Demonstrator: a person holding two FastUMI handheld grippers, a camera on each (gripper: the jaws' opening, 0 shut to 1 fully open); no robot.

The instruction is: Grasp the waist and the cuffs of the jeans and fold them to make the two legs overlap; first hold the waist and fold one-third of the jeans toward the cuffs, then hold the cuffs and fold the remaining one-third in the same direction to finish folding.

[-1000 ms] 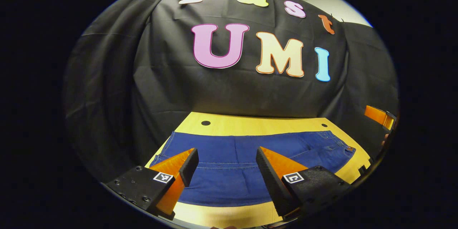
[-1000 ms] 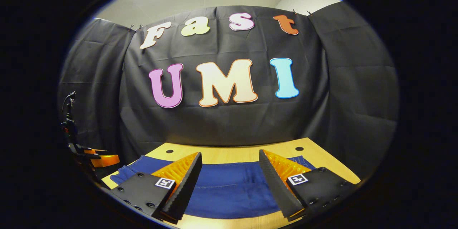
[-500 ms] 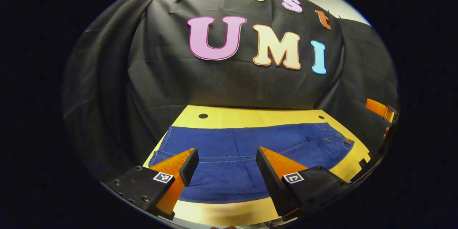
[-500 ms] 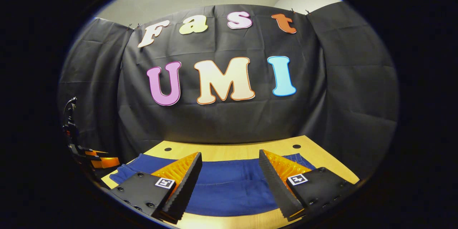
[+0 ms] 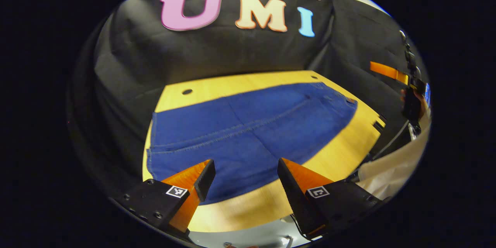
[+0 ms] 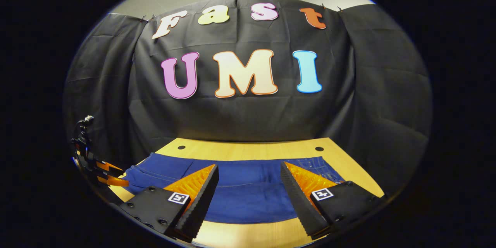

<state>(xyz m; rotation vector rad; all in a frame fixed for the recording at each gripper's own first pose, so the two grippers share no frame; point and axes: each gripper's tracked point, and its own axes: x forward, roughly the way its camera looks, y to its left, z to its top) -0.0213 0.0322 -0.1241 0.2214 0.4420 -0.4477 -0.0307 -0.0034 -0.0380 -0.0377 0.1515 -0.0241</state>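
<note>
Blue jeans [image 5: 248, 124] lie flat across the yellow wooden table [image 5: 240, 83], legs side by side with a stitched seam between them. In the left gripper view the cuffs [image 5: 153, 143] are at the near left and the waist [image 5: 347, 102] at the far right. My left gripper [image 5: 245, 162] hovers open above the near hem, holding nothing. In the right gripper view the jeans [image 6: 248, 195] stretch from the cuffs [image 6: 135, 172] to the waist [image 6: 317, 162]. My right gripper [image 6: 250, 168] is open over the near edge, empty. The left gripper [image 6: 99, 168] shows at the far left.
Two round holes [image 6: 181, 147] mark the table's far strip. The black cloth wall stands right behind the table. In the left gripper view the right gripper [image 5: 410, 85] and a pale sleeve [image 5: 387, 170] sit at the right, past the table's notched corner [image 5: 378, 122].
The left gripper view has tilted down and swung, so the jeans now fill more of it and run diagonally. The right gripper view has dipped slightly. Both grippers stay open.
</note>
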